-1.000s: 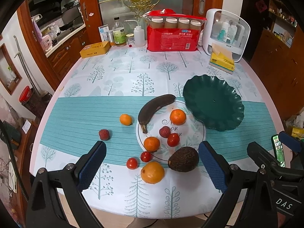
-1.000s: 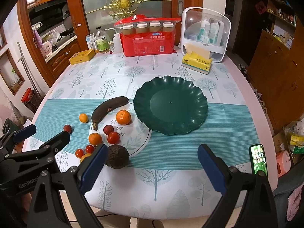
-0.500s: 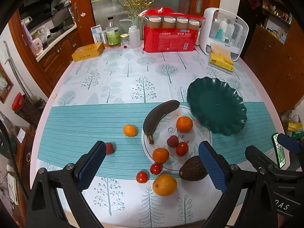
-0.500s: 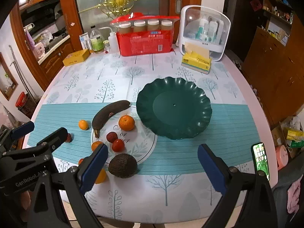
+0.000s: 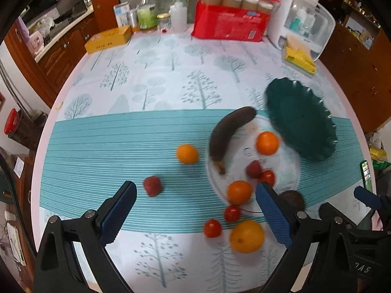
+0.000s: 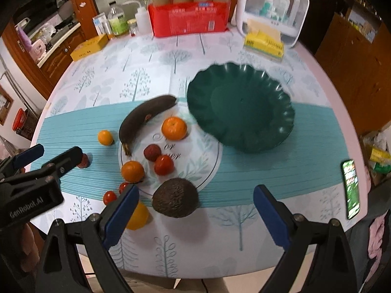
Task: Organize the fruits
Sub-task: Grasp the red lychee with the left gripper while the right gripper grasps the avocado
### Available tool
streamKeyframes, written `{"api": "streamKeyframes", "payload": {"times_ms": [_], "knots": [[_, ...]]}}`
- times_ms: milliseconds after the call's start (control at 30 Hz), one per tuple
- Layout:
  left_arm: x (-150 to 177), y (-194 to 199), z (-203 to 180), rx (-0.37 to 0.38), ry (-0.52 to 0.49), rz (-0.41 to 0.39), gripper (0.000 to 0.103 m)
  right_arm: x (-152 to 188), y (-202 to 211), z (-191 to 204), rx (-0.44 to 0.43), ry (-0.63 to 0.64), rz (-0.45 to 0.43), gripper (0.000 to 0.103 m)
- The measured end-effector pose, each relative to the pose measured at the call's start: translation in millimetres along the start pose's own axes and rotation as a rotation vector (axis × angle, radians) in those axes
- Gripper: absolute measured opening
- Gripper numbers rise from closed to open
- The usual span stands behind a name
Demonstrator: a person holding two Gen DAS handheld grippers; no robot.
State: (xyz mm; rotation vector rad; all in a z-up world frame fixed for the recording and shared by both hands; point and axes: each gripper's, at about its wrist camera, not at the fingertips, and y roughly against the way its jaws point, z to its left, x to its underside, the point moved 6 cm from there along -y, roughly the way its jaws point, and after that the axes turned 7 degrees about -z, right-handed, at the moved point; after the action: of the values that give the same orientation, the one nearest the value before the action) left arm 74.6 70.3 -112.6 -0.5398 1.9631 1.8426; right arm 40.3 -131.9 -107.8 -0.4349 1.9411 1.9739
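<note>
- Both tools hang above the near edge of the table (image 6: 244,239), neither touching fruit; I judge this a hovering start from which either can choose a first piece.
- The left gripper (image 5: 195,210) has its jaws spread wide and empty, tilted down over the table's near-left part, its blue pads (image 5: 117,212) framing a dark red berry (image 5: 152,185) and two cherry tomatoes (image 5: 212,228).
- The right gripper (image 6: 195,212) is likewise wide apart with nothing between the jaws, angled down over the near edge, with the avocado (image 6: 175,200) lying in the gap ahead of it.
- A large orange (image 5: 246,236) sits nearest the front edge, half hidden behind the right tool's left pad in the right wrist view.
- Further in, a round printed mat (image 6: 195,161) carries a loose scatter: a small orange (image 6: 132,171), a red tomato (image 6: 163,164), a lychee-like fruit (image 6: 152,152) and a tangerine (image 6: 174,128). They lie apart, unsorted.
- The blackened banana (image 6: 144,119) lies slantwise across the mat's far-left rim, and one mandarin (image 6: 105,137) rests off the mat to its left.
- The green scalloped plate (image 6: 281,127) sits empty toward the table's right side, just beyond the mat; I take it as the likely destination, so nothing is organised yet.
- A phone (image 6: 351,190) lies at the near-right edge.
- Along the far edge stand a red pack of jars (image 6: 190,22) and a yellow tissue pack (image 6: 265,44), well clear of the fruit.
</note>
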Motion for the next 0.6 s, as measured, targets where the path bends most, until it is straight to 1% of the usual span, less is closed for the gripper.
{"api": "streamKeyframes", "payload": {"times_ms": [167, 333, 433, 500, 600], "knots": [[6.6, -27.1, 34.4, -0.055, -0.030, 0.021, 0.097, 12.9, -23.6, 3.6, -0.006, -0.053, 0.039, 0.095], [17.2, -59.8, 64.1, -0.090, -0.052, 0.068, 0.097, 28.9, -47.7, 2.6, -0.024, -0.116, 0.092, 0.093], [19.8, -75.7, 75.5, -0.088, -0.048, 0.084, 0.097, 36.9, -59.3, 2.7, -0.037, -0.142, 0.125, 0.091], [22.2, -84.7, 80.0, -0.070, -0.030, 0.102, 0.097, 42.6, -65.7, 4.6, -0.049, -0.148, 0.143, 0.089], [28.9, -95.8, 81.6, -0.038, -0.008, 0.144, 0.093, 46.6, -74.2, 8.9, -0.082, -0.153, 0.156, 0.088]]}}
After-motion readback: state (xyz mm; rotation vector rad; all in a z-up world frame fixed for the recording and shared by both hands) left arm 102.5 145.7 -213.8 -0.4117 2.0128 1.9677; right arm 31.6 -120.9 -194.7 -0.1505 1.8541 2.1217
